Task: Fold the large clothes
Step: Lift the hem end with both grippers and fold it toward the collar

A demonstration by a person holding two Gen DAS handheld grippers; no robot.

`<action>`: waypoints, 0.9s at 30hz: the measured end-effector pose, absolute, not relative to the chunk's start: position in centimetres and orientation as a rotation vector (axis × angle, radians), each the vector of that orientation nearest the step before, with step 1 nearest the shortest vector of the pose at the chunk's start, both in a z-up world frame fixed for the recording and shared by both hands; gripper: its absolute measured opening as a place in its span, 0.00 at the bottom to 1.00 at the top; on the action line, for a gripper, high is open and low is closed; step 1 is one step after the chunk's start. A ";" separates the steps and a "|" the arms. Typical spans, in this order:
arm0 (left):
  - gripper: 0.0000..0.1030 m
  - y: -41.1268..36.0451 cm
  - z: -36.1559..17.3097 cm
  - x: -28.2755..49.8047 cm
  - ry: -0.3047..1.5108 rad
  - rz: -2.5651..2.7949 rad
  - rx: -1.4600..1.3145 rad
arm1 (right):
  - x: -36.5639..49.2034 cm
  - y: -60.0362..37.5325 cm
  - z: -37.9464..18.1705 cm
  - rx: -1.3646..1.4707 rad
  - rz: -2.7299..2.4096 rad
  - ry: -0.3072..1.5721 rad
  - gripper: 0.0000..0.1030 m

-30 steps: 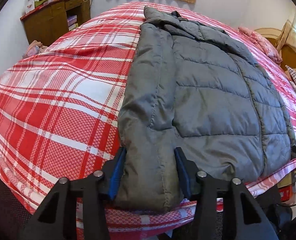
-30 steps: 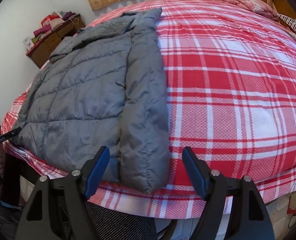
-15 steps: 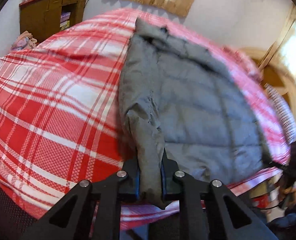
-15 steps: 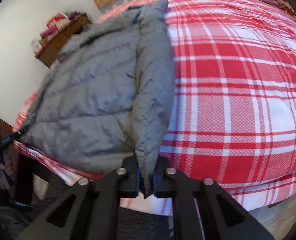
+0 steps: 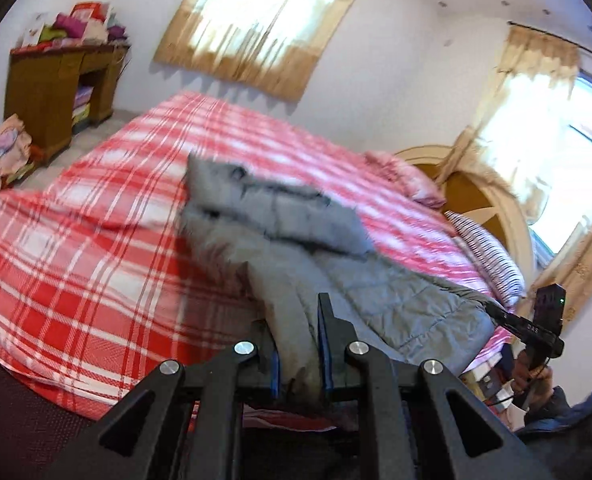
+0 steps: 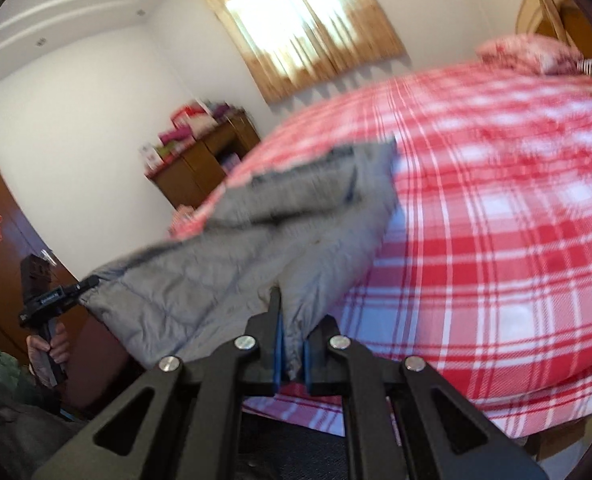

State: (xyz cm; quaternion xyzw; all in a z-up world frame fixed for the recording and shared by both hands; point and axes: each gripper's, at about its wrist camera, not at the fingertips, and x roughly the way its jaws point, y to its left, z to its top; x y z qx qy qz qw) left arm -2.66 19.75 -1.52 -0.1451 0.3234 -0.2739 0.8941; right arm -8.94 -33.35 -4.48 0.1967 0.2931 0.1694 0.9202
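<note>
both bottom corners of the grey jacket pinched and held up off the bed, likely to carry the hem toward the collar.
left wrist view: left gripper [image 5: 299, 346] clamps a fold of the puffer jacket [image 5: 279, 236]; quilted fabric sags back to the plaid bed [image 5: 95, 216], collar end resting there. right wrist view: right gripper [image 6: 290, 350] fingers narrow, biting the other hem corner of the jacket [image 6: 296, 240]; hem stretches between the two grips, image blurred.

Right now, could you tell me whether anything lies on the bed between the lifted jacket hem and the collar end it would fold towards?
Nothing visible does. Both the left gripper and right gripper clamp the grey jacket hem, and only jacket and bare plaid bedspread lie ahead.
</note>
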 end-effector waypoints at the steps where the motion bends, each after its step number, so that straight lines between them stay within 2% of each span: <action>1: 0.14 19.9 -0.3 -3.0 0.650 -0.572 -0.297 | -9.3 -33.6 -3.3 0.403 0.345 0.574 0.10; 8: 0.14 20.8 4.9 0.3 0.569 -0.544 -0.368 | -6.0 -35.4 2.4 0.441 0.351 0.428 0.10; 15: 0.14 20.3 4.0 11.3 0.652 -0.380 -0.426 | 5.1 -34.7 4.4 0.425 0.320 0.454 0.10; 18: 0.14 19.8 2.2 17.0 0.700 -0.301 -0.447 | 11.1 -34.8 3.3 0.445 0.270 0.498 0.10; 27: 0.14 16.9 -6.5 31.2 0.837 -0.130 -0.428 | 25.7 -34.4 -5.9 0.441 0.079 0.632 0.10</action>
